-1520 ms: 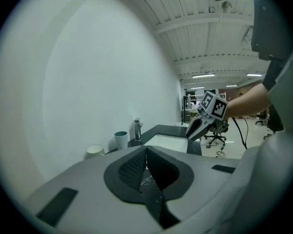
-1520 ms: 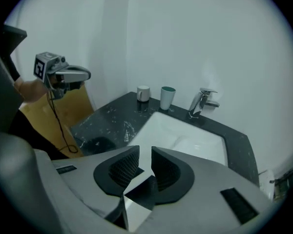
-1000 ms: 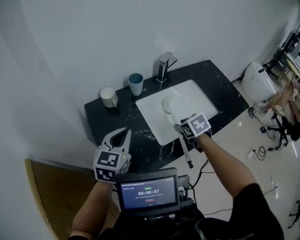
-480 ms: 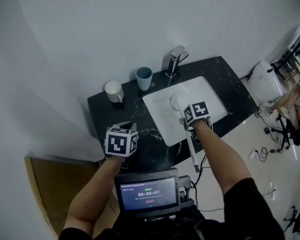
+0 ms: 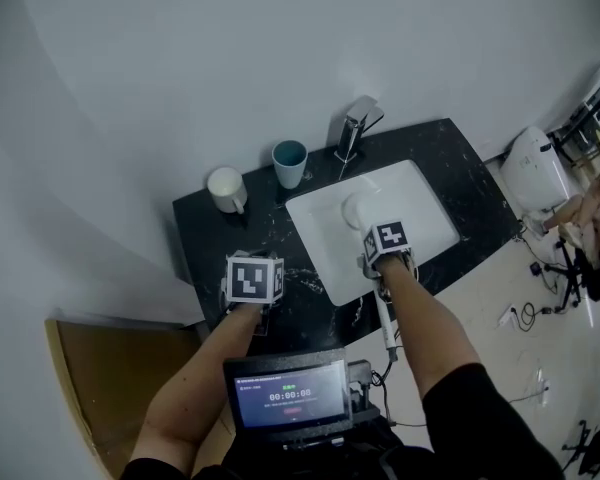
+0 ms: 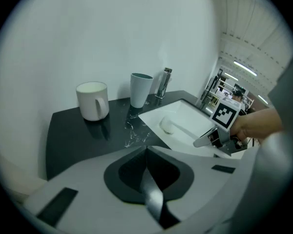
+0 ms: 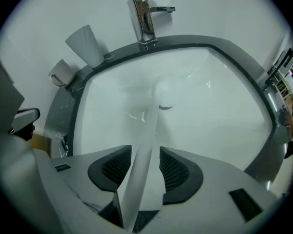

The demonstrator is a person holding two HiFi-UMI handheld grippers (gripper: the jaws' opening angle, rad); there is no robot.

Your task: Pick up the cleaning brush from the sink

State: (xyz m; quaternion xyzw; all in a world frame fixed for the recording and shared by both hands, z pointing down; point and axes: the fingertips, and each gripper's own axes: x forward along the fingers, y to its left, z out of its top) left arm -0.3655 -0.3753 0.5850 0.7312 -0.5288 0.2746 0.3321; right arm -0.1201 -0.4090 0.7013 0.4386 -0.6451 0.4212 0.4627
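The cleaning brush lies with its round white head in the white sink and its long white handle running out over the counter's front edge. My right gripper points steeply down over the sink. Its jaws have just been opening, and the handle runs between the pads with a gap on the right side. The brush head shows beyond the jaws. My left gripper hovers over the black counter, jaws shut on nothing. The right gripper also shows in the left gripper view.
A chrome faucet stands behind the sink. A teal cup and a white mug sit at the counter's back left. A small screen hangs near my chest. A white fixture and cables lie on the floor at right.
Both grippers have come down. The left one rolled and sank toward the counter. The right one lowered along the brush handle over the sink's front.
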